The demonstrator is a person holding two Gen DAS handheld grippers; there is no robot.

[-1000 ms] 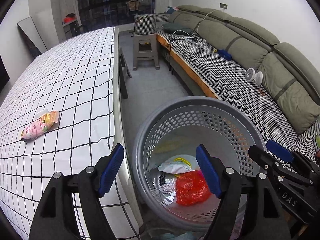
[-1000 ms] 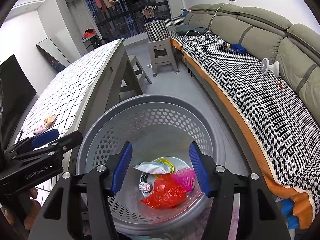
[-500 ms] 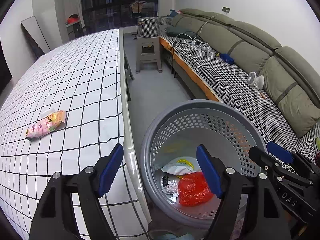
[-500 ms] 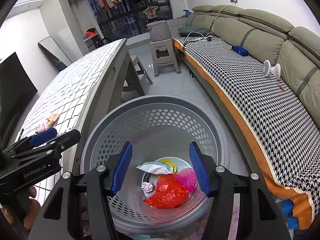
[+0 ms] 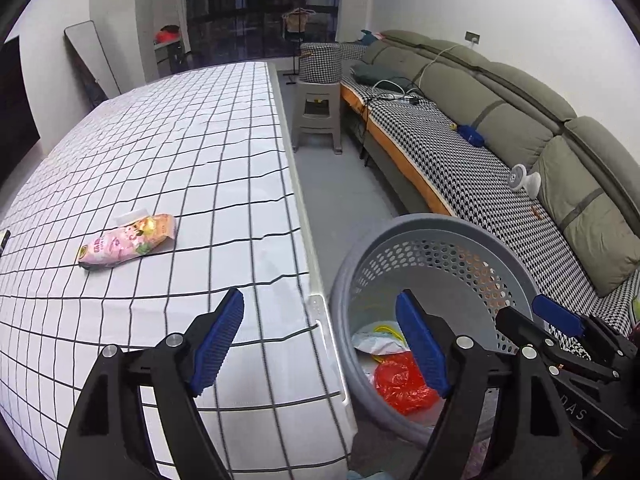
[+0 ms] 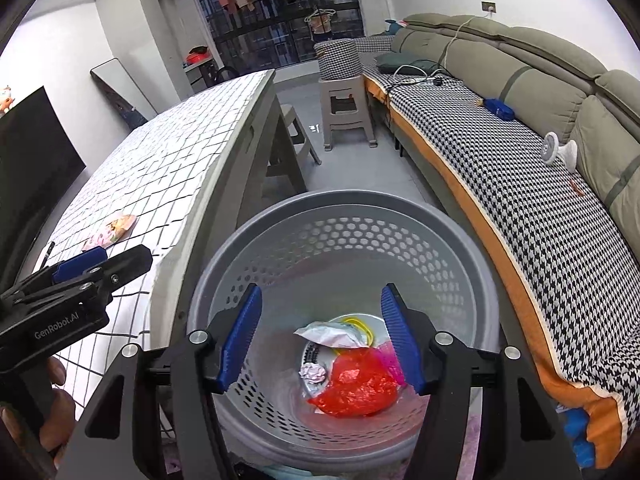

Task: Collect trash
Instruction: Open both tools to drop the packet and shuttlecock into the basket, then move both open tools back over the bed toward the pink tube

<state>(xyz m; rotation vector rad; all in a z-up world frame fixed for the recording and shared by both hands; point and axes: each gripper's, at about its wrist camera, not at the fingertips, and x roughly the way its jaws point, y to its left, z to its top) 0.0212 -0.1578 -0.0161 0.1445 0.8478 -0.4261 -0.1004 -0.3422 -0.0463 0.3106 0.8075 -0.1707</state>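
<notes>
Both my grippers, left gripper (image 5: pixel 320 340) and right gripper (image 6: pixel 320 338), hang empty, jaws opening, by the basket (image 6: pixel 440 216); next target, probably the pink wrapper (image 5: pixel 128 242) on the worktop (image 5: pixel 200 152) beside it.

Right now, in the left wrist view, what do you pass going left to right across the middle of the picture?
Pink snack packet on the checked tablecloth → grey floor strip → grey perforated basket → houndstooth sofa seat → green back cushions.

Perforated matt plastic basket (image 6: pixel 344 216); glossy crinkled red plastic bag (image 6: pixel 356 384); cloth-covered table (image 5: pixel 180 152).
</notes>
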